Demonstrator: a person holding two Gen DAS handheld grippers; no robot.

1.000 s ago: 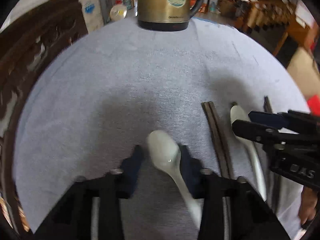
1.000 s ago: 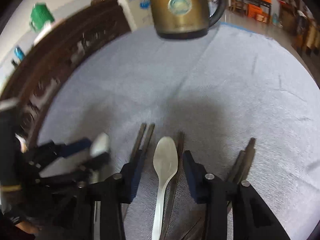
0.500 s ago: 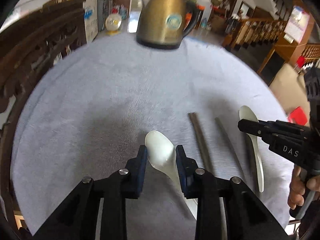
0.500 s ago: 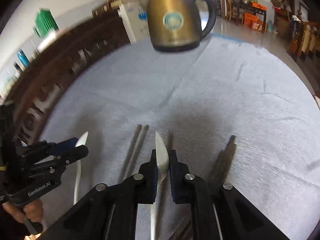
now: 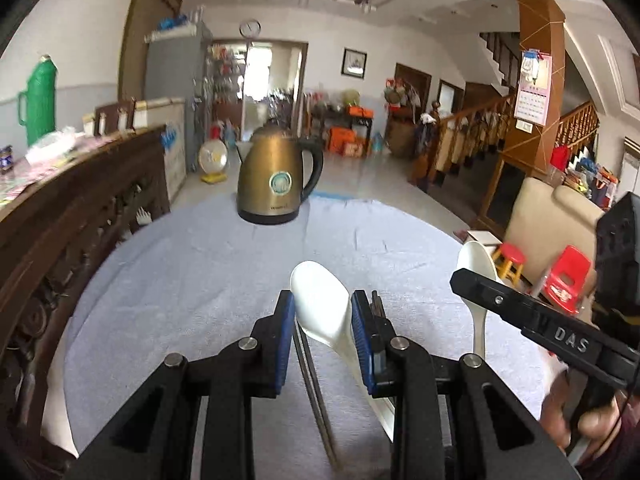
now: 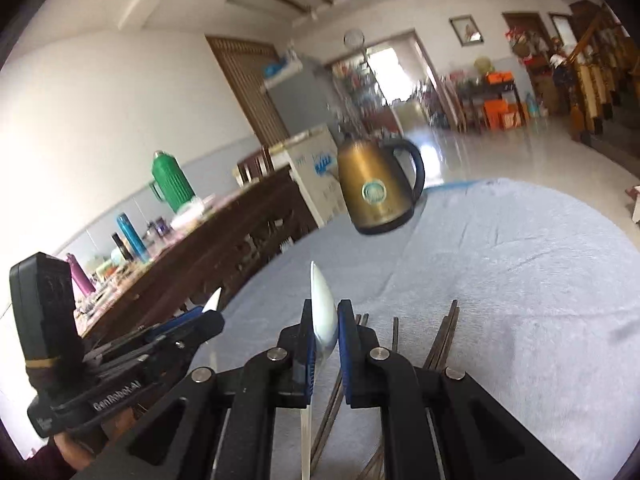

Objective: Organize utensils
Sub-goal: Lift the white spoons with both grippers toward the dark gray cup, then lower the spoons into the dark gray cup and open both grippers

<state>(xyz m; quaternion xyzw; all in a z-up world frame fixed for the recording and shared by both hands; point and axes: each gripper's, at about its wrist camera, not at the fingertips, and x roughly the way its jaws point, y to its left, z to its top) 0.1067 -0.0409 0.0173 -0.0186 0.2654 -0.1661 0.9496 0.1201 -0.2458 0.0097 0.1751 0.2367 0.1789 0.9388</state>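
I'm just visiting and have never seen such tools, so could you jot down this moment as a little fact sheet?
Setting: round table under a pale blue cloth
Left gripper: shut on a white ceramic spoon, lifted off the cloth
Right gripper: shut on a second white spoon, held edge-on
Left on the cloth: dark wooden chopsticks
Far side of the table: bronze-coloured metal kettle, upright
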